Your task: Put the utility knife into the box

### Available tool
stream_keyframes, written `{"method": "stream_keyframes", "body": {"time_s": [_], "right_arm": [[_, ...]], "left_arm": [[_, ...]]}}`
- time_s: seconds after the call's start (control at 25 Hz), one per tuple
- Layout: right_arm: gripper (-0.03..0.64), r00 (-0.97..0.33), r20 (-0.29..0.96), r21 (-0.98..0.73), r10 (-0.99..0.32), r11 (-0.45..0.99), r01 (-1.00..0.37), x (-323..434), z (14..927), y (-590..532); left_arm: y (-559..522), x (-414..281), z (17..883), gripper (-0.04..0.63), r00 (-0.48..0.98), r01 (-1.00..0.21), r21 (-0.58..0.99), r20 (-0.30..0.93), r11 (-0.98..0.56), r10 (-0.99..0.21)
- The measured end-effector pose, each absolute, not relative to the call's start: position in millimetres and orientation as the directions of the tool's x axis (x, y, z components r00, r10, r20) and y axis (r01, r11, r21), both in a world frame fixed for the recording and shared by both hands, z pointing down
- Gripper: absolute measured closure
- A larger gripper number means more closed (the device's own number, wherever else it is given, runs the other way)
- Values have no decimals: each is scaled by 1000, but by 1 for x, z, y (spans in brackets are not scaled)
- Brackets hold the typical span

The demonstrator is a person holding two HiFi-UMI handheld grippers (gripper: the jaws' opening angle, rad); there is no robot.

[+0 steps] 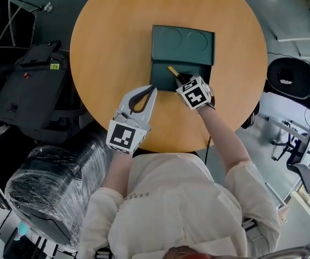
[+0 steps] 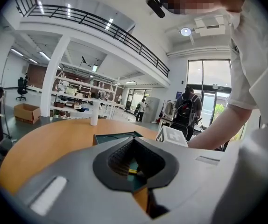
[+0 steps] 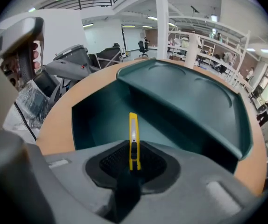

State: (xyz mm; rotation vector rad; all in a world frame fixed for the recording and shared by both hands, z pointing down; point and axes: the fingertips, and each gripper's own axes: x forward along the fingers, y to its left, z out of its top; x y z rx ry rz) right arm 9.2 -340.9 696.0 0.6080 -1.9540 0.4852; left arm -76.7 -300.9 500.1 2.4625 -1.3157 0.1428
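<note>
Right gripper view shows the right gripper [image 3: 133,161] clamped on the yellow utility knife [image 3: 133,133]. The knife's free end points up the frame, over the deep lower compartment of the dark green box [image 3: 190,101]. In the head view the box sits at frame centre on the round wooden table [image 1: 112,47]. The left gripper [image 1: 153,88], below and left of centre, has its jaws together on nothing, with the tips near the box's lower-left corner.
</note>
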Motion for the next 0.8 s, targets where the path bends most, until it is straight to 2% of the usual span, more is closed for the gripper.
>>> {"method": "stream_keyframes", "body": {"time_s": [0.24,0.36,0.48,0.72,0.8], "right_arm": [[558,-376,902,-57,-213,804,-591,6,700,-341],[543,-417,866,-36,-278,795,-606,5,678,-347],[543,-489,791,-38,-368,768,-640,6,636,-355],[548,-665,561,-195,-494,702,-685,13,543,-342],[581,-679,481,-193,-554,689,-699,22,512,-334]], "left_arm": [[-297,-70,502,580,568,-823,206,261,-529,-781],[-293,-69,497,580,564,-826,201,259,-527,-784],[-294,-71,491,580,554,-832,187,249,-522,-794],[-293,-66,455,580,532,-844,203,194,-497,-824],[-289,-61,445,580,523,-850,184,178,-494,-834]]}}
